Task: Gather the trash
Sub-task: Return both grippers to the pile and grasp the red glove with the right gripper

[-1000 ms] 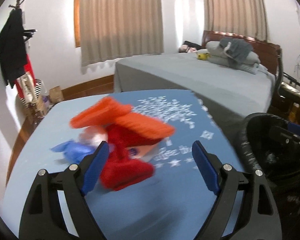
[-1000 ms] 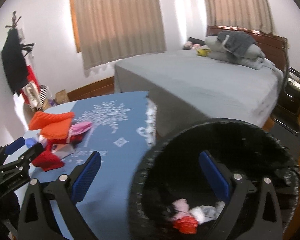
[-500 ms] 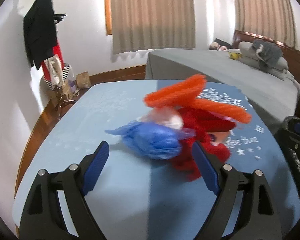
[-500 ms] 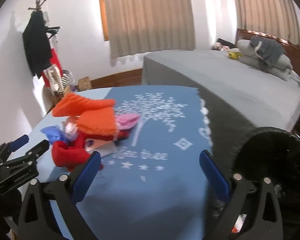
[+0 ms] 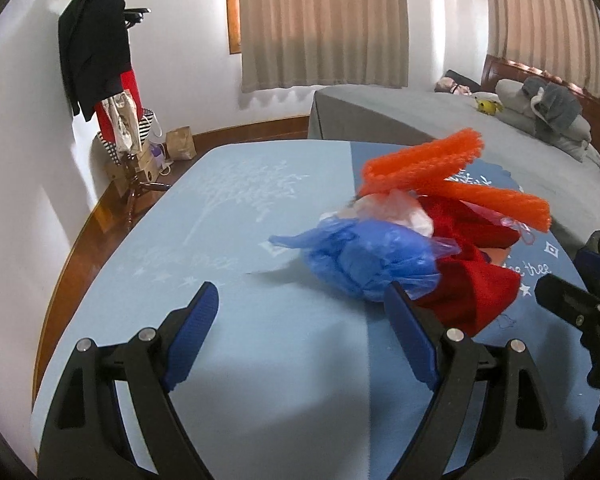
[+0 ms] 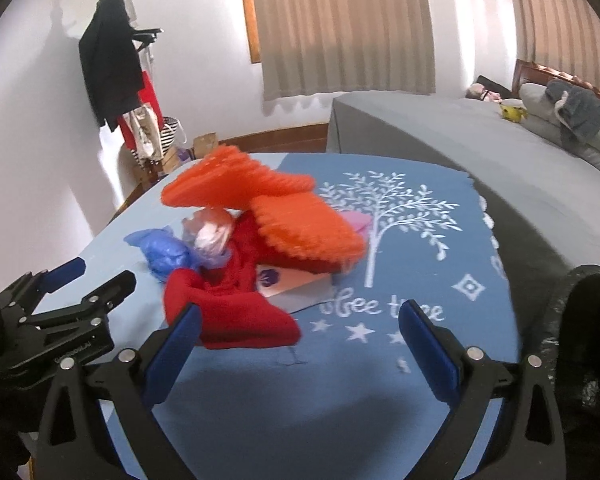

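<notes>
Both grippers, L (image 5: 300, 332) & R (image 6: 300, 344), spread wide w/ nothing held; blue bag (image 5: 372, 256) at 1 o'clock may snag adjoining red cloth (image 5: 472, 292), scattering pile.

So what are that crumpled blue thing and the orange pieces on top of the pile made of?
The blue thing looks like thin plastic film, probably a bag: glossy, translucent, finely wrinkled. The orange pieces seem to be foam netting or ribbed foam sheet: matte, with a bumpy, scalloped edge. Motion blur leaves that open.
</notes>
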Available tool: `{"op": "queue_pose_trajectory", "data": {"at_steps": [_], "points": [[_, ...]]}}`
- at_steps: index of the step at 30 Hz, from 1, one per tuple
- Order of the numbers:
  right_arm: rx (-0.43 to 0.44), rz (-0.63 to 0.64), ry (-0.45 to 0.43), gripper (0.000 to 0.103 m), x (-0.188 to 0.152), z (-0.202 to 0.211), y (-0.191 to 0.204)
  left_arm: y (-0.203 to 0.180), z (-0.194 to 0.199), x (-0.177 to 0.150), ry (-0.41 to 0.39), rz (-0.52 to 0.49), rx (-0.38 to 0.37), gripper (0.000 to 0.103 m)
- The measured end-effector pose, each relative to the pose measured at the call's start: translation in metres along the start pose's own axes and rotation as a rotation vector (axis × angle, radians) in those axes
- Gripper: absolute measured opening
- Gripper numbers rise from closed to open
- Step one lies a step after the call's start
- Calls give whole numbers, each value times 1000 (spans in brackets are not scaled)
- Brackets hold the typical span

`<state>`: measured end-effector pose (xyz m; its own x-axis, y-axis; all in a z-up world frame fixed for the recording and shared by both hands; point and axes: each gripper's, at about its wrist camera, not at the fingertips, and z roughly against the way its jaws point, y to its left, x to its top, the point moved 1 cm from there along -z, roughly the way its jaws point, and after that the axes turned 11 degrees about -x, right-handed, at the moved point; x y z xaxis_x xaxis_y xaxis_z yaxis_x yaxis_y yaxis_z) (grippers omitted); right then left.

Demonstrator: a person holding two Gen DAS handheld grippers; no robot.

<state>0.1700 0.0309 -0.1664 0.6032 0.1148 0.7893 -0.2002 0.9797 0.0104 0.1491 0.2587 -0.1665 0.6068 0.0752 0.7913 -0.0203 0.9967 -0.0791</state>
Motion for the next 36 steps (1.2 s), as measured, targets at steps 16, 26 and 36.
{"op": "queue_pose_trajectory", "data": {"at_steps": [16,26,36], "points": [[94,93,80,45,-5,-22,44,14,-3,2,-4,31,6,82],[138,95,82,15,-11,-11,29,1,-5,3,-8,25,-21,83],[33,22,84,15,-19,4,-32,-41,-14,6,7,-5,-100,86]]}}
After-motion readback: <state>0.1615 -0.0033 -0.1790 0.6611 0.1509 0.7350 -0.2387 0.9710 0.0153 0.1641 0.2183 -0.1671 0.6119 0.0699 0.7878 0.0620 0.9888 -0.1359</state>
